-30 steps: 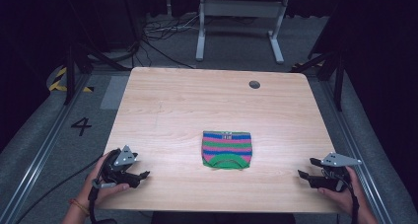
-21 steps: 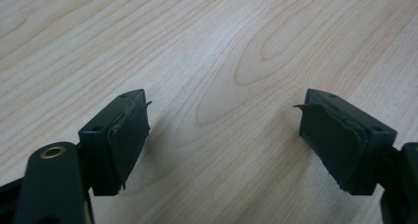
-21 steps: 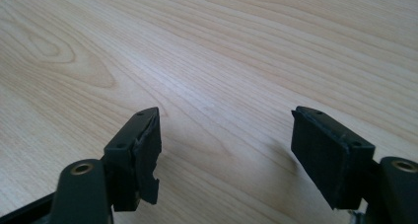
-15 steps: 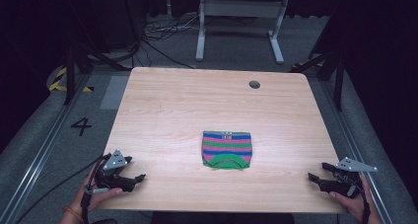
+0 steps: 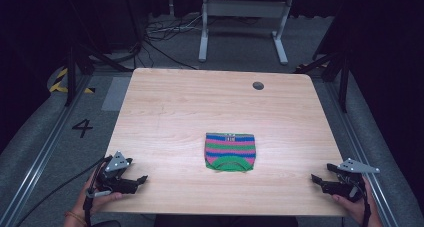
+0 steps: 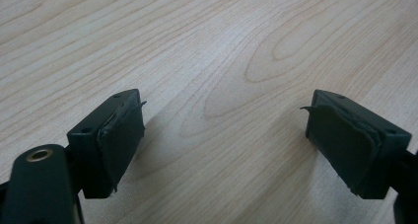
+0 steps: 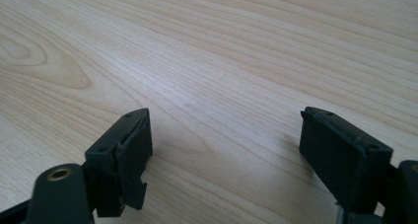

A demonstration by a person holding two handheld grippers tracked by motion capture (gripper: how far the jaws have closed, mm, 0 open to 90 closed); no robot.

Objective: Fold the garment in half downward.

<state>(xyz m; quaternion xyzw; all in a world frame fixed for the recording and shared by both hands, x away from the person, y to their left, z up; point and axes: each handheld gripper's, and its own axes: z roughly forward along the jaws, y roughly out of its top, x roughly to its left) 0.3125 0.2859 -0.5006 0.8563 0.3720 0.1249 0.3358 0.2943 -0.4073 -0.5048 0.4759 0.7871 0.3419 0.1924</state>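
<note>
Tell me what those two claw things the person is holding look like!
Both are black. The left gripper and the right gripper each wear a grey three-cornered plate on top and end in two blocky jaws with flat dark pads. A black cable trails off the left one. The left wrist wears a thin orange band.

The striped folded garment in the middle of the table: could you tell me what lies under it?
The striped garment lies flat on the bare wooden table. Whether anything is beneath or inside its folds cannot be seen; the cloth covers it.
</note>
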